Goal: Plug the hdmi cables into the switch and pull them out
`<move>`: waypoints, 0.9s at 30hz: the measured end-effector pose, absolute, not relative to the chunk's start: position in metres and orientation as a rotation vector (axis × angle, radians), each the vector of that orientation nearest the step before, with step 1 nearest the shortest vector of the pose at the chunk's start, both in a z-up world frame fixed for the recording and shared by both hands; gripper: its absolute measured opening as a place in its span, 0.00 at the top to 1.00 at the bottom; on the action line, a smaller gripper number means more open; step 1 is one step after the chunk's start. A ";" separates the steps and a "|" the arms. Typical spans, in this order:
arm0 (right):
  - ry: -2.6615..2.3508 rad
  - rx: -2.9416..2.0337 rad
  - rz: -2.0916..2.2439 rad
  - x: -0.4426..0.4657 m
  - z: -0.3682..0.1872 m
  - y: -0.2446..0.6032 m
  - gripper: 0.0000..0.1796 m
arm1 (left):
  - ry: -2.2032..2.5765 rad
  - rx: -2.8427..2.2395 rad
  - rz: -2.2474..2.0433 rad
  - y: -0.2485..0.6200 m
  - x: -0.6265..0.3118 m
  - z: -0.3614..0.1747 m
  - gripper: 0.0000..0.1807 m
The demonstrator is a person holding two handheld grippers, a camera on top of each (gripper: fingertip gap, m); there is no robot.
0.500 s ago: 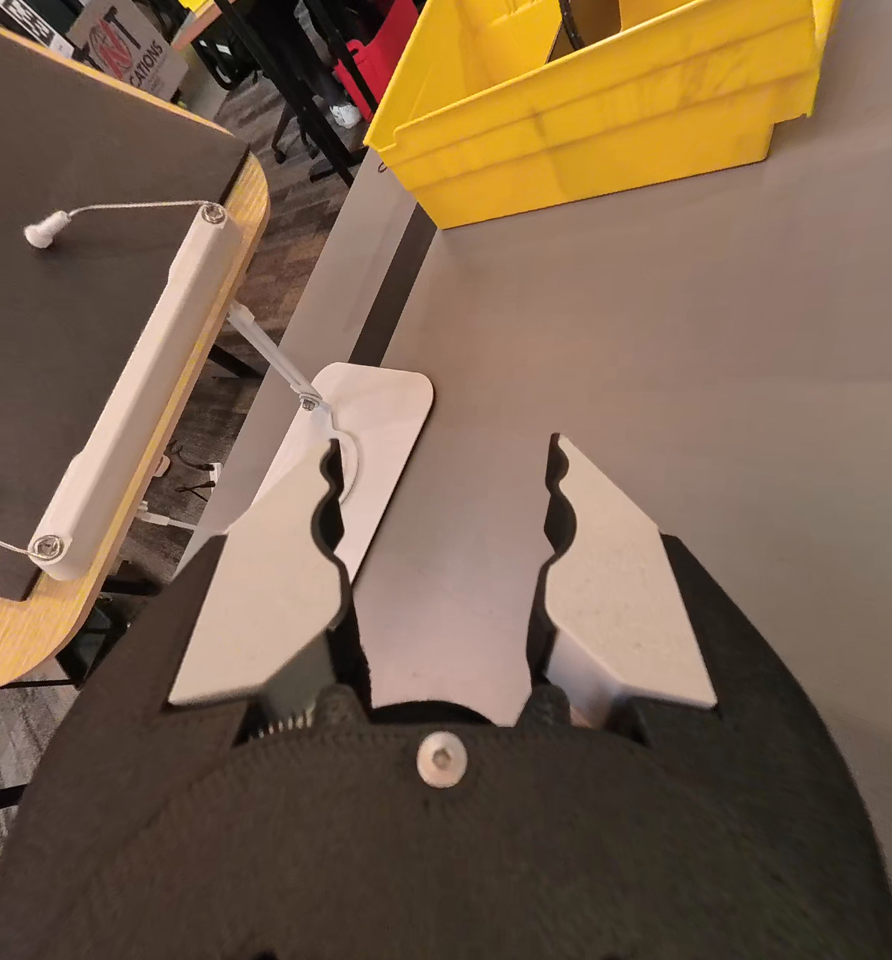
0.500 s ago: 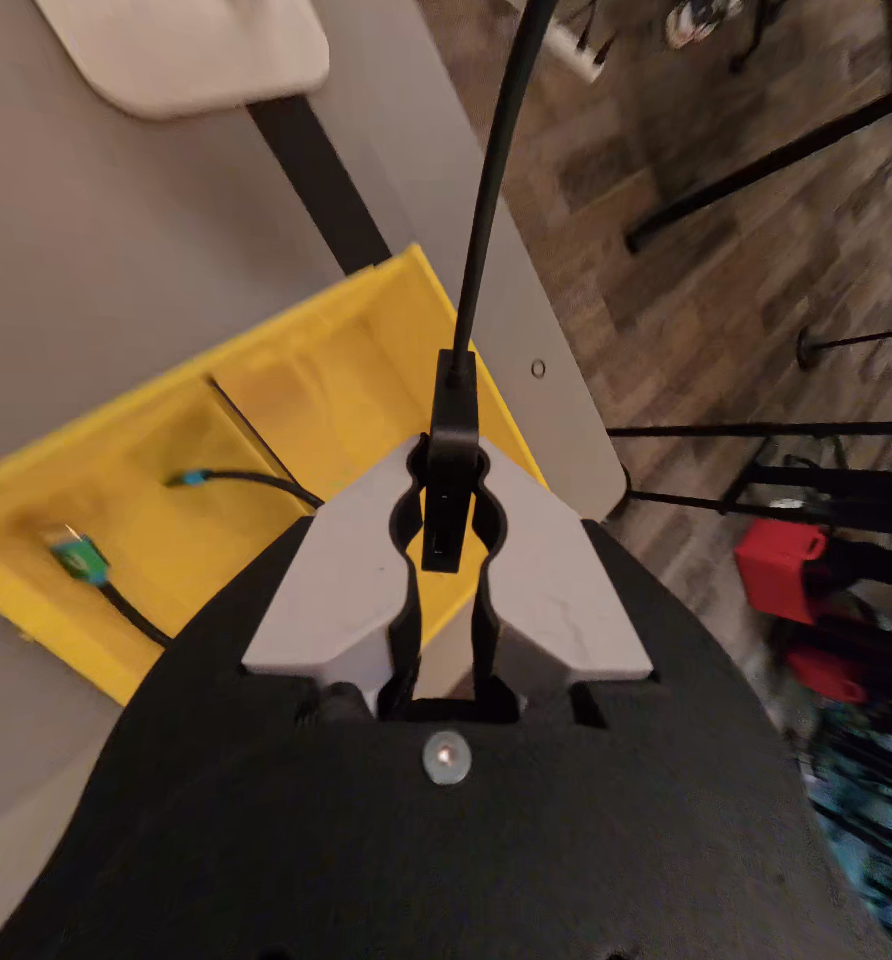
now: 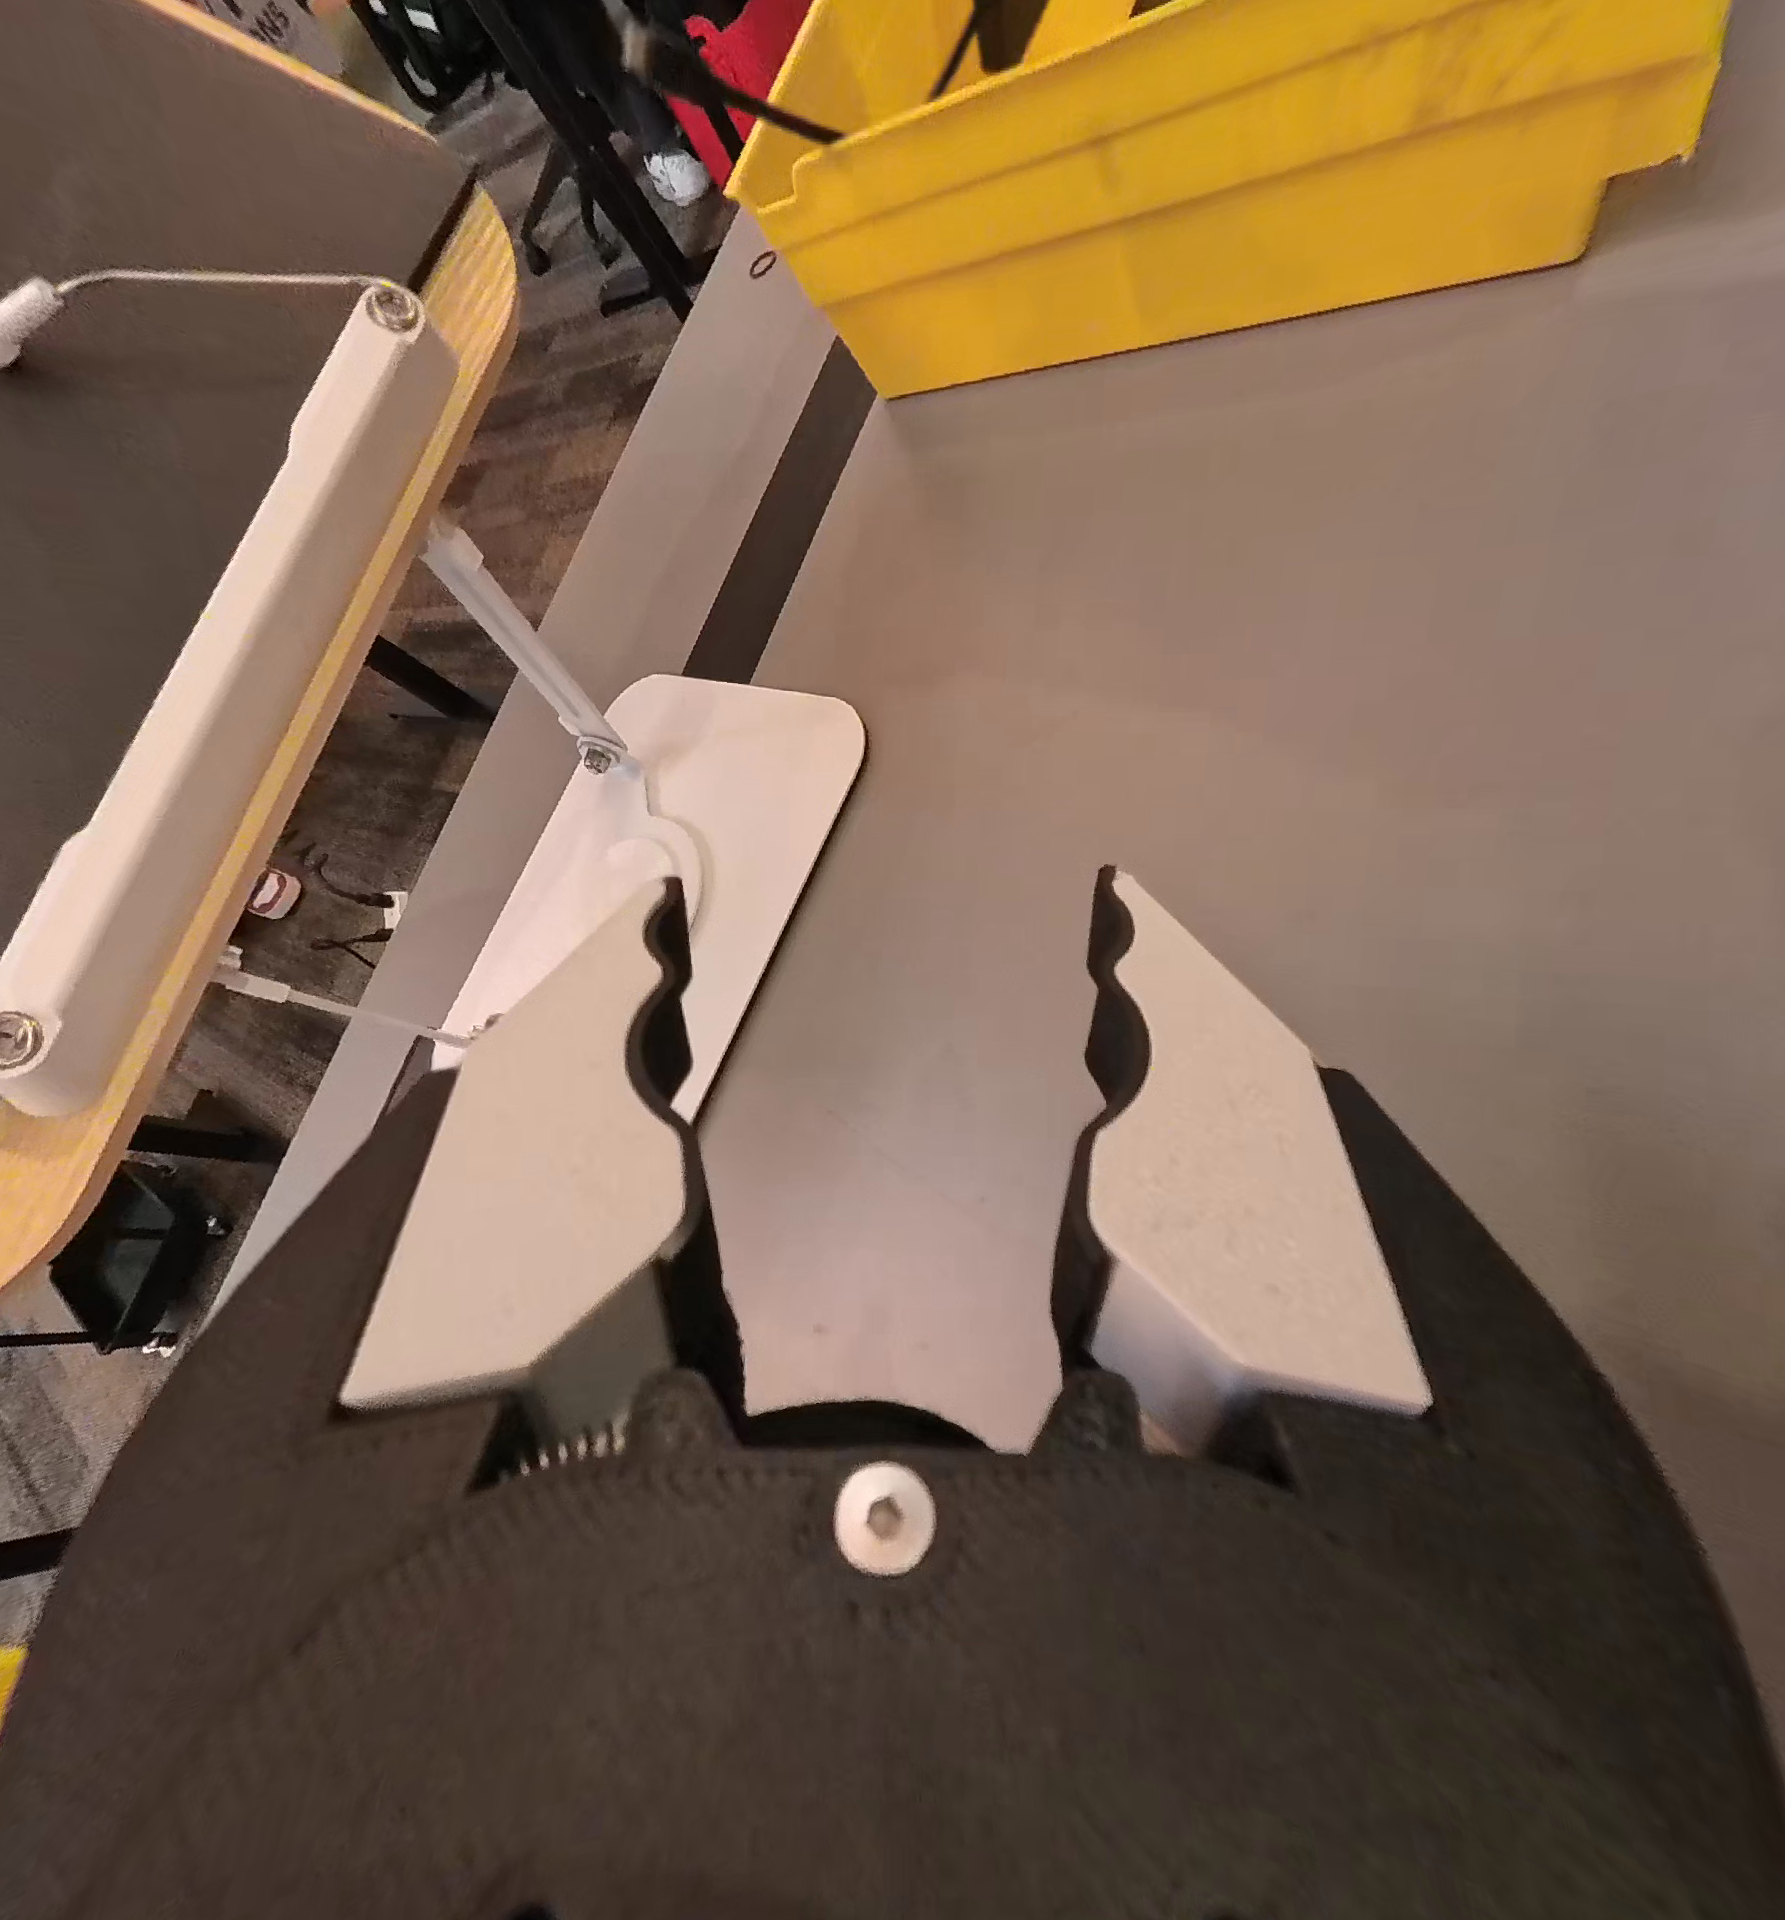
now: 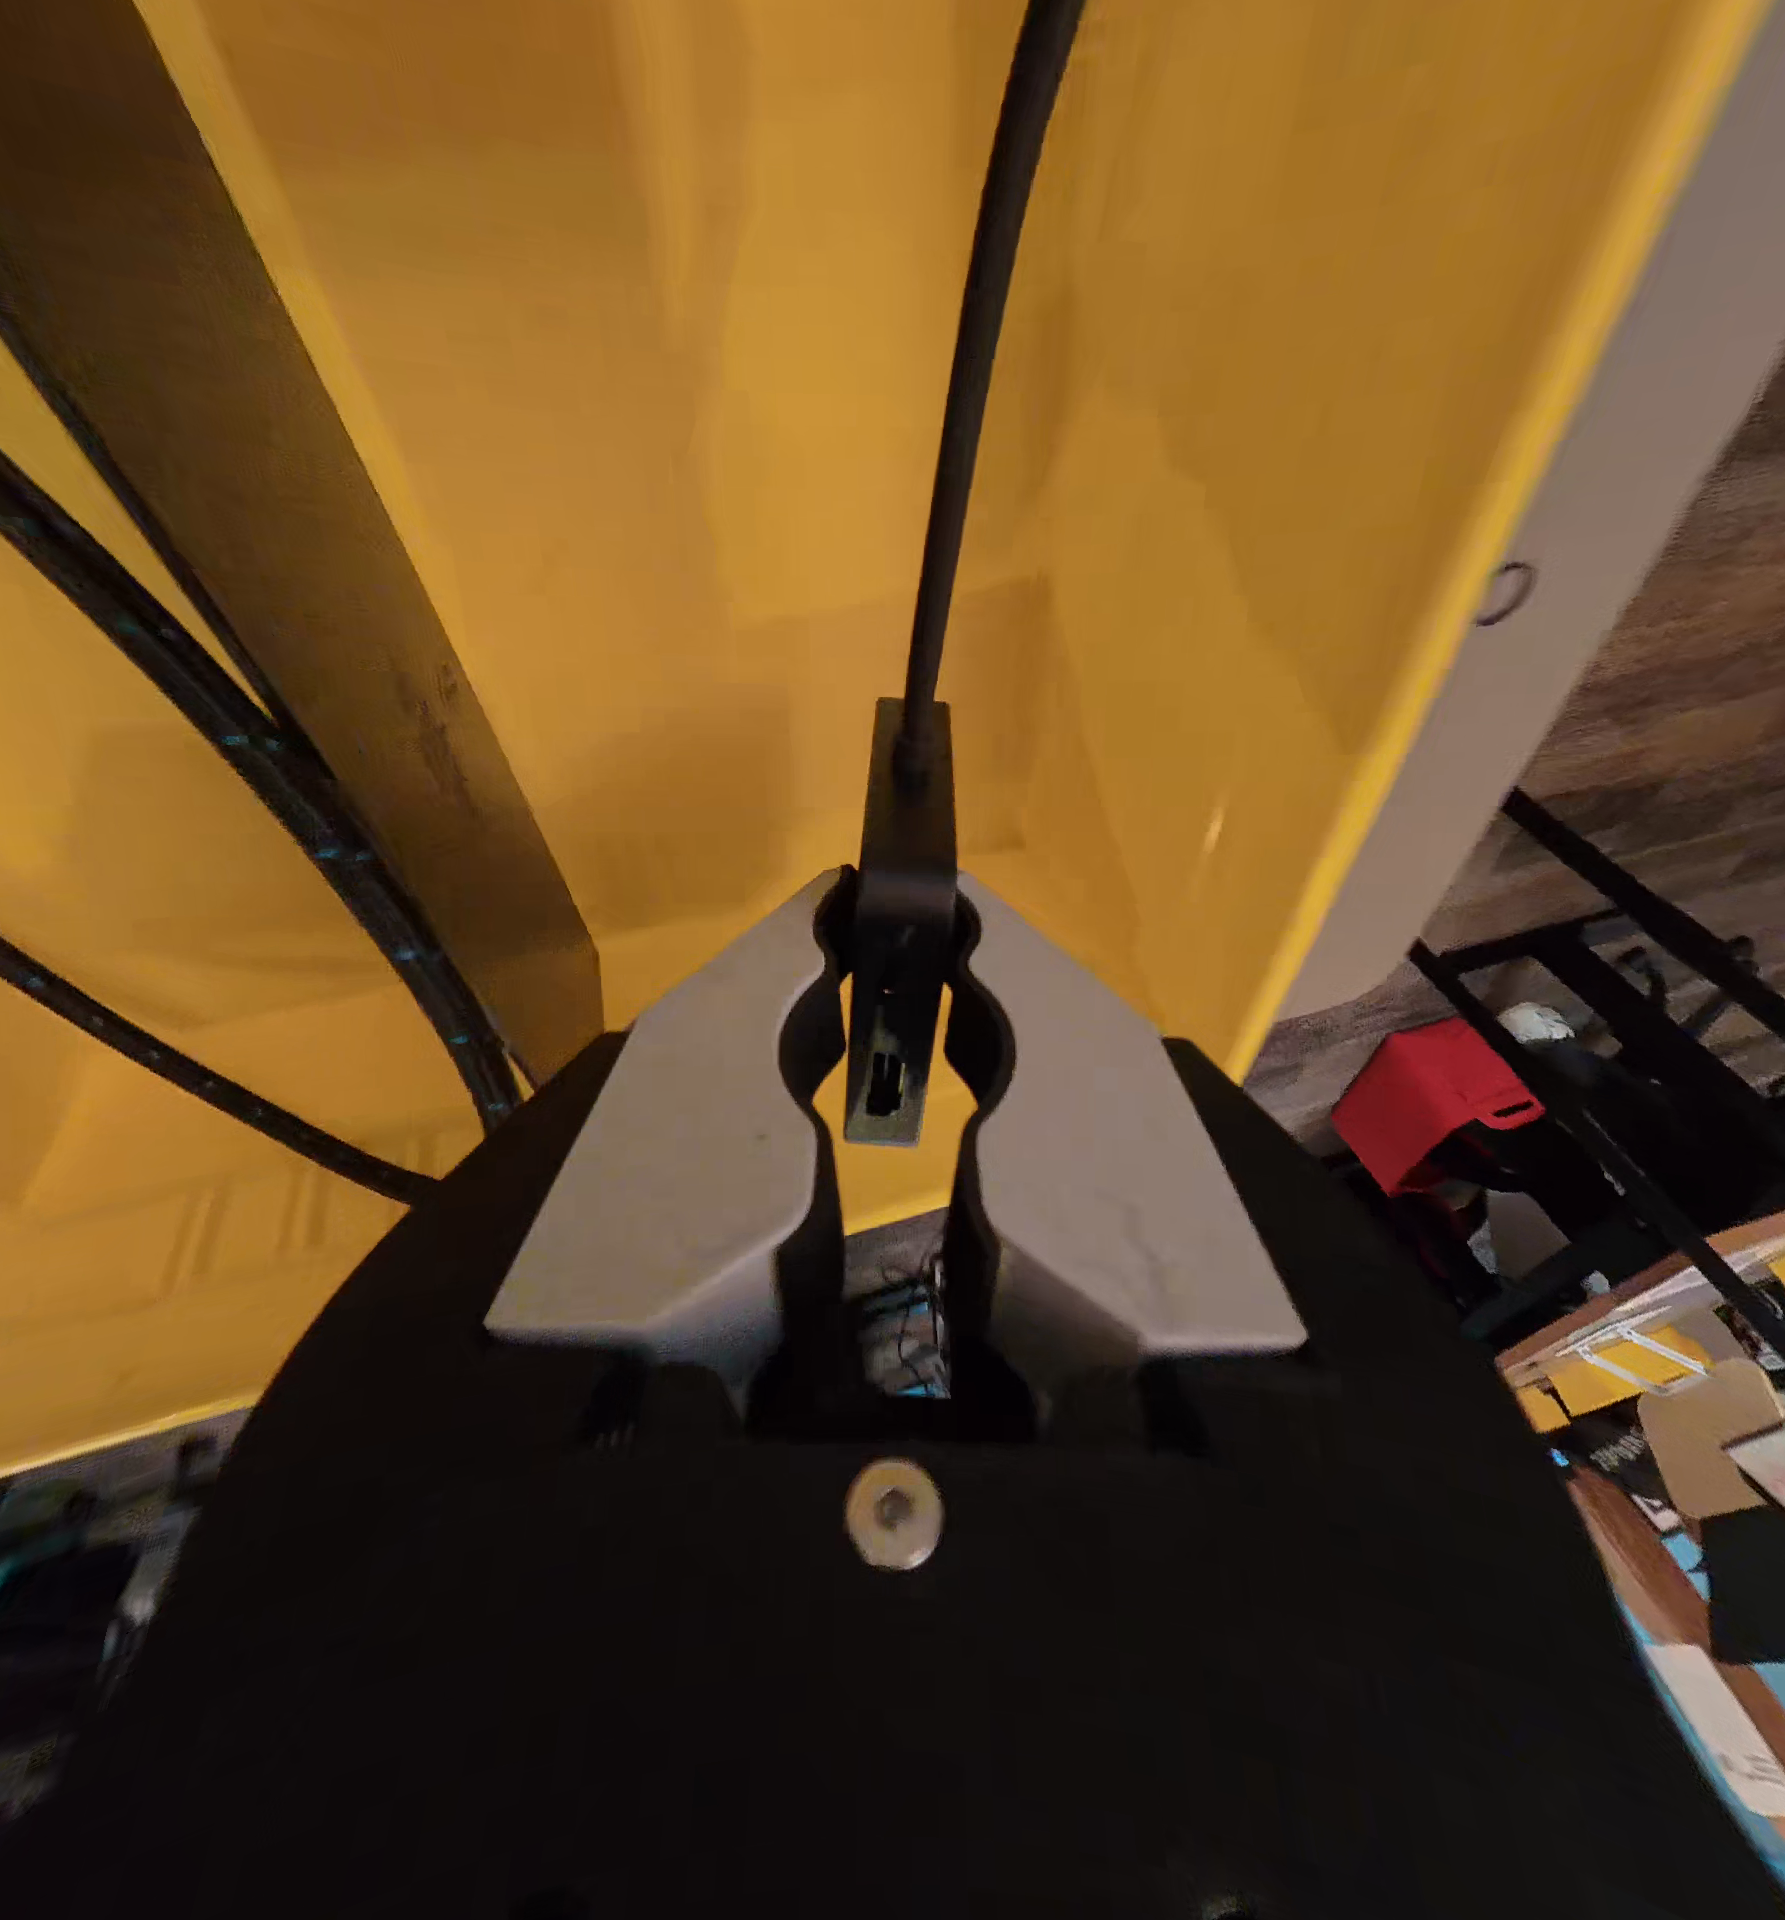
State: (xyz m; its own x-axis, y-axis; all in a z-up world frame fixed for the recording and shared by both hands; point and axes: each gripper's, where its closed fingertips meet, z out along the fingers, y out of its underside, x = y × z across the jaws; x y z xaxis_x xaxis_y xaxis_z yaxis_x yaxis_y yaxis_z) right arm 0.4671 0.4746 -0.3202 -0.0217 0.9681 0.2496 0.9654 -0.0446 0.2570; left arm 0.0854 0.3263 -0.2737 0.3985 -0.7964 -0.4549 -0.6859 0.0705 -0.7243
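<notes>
My right gripper (image 4: 893, 914) is clamped on the black body of an HDMI plug (image 4: 893, 997). The metal mouth of the plug points back toward my camera, and its black cable (image 4: 971, 416) runs up and away out of frame. The plug hangs inside or just over the yellow bin (image 4: 659, 416). Other dark cables (image 4: 192, 717) lie to my left in the bin, beyond a dark divider (image 4: 348, 520).

My left gripper (image 3: 893, 914) is spread wide and holds nothing. It hovers over the grey table (image 3: 1335, 675), beside a white plate (image 3: 753, 790) at the table edge.

Judgement: the plug is gripped near its cable end, so it could pivot when pushed. I would keep the clamp firm and draw the cable clear of the other leads before turning the metal end outward.

Not visible: the switch appears in neither view. Where the held cable ends is cut off. The bin floor is blurred, and I cannot tell whether the plug touches it.
</notes>
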 end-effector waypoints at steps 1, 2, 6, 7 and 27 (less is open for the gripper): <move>2.140 2.148 0.569 0.474 -0.326 0.473 0.94 | 1.326 -1.654 -0.138 0.327 0.085 -0.275 0.58; 2.120 2.109 0.548 0.479 -0.331 0.470 0.94 | 1.326 -1.657 -0.137 0.327 0.084 -0.275 0.58; 2.050 2.019 0.359 0.489 -0.349 0.449 0.94 | 1.321 -1.667 -0.140 0.330 0.082 -0.278 0.58; 2.041 1.995 0.339 0.491 -0.352 0.447 0.94 | 1.322 -1.669 -0.142 0.330 0.082 -0.279 0.58; 2.097 2.156 0.562 0.472 -0.325 0.480 0.69 | 1.336 -1.693 -0.139 0.332 0.080 -0.289 0.58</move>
